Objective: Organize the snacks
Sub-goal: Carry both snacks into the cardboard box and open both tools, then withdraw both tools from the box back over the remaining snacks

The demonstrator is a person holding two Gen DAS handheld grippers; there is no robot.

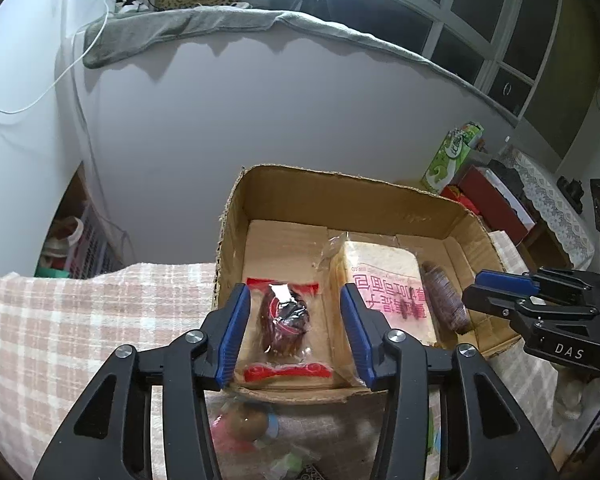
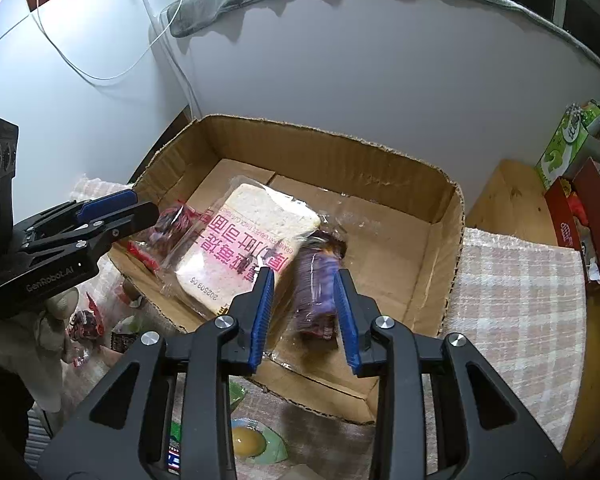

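The left black plastic tongs (image 1: 296, 334) carry ribbed blue pads and round silver screws, with "GenRobot.AI" in pale letters on the side. The right black plastic tongs (image 2: 305, 316) match them, marked "DAS". A light grey fabric glove (image 2: 40, 344) covers the left hand.
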